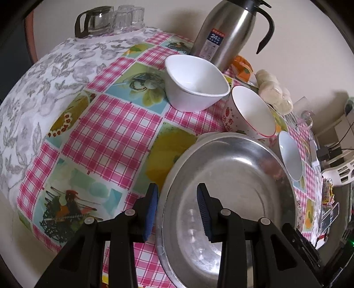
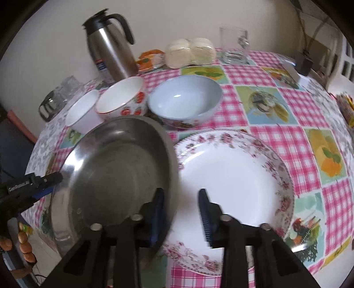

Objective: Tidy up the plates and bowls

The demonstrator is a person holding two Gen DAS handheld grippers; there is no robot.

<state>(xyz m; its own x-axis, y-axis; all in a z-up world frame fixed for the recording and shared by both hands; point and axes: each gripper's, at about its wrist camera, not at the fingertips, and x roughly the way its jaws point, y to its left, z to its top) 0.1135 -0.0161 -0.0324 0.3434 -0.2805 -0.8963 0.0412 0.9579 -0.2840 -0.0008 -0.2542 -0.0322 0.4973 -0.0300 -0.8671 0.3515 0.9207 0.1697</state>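
Observation:
A steel plate [image 1: 232, 177] [image 2: 115, 159] lies on the checked tablecloth, its right edge over the rim of a floral plate [image 2: 232, 172]. My left gripper [image 1: 178, 208] [image 2: 47, 183] straddles the steel plate's left rim, jaws apart: one pad is outside by the rim, the other stands clear inside. My right gripper [image 2: 181, 212] straddles the steel plate's right rim, one pad inside it and one over the floral plate, with a gap showing. Behind stand a white square bowl [image 1: 197, 82] [image 2: 81, 110], a strawberry bowl [image 1: 252, 110] [image 2: 120, 97] and a pale blue bowl [image 1: 289, 159] [image 2: 184, 99].
A steel thermos jug [image 1: 223, 33] [image 2: 110, 51] stands at the back by the wall. A glass pot and tumblers [image 1: 110, 20] sit at the far left corner. A bag of buns [image 2: 190, 52] and a glass mug [image 2: 234, 44] are at the back right.

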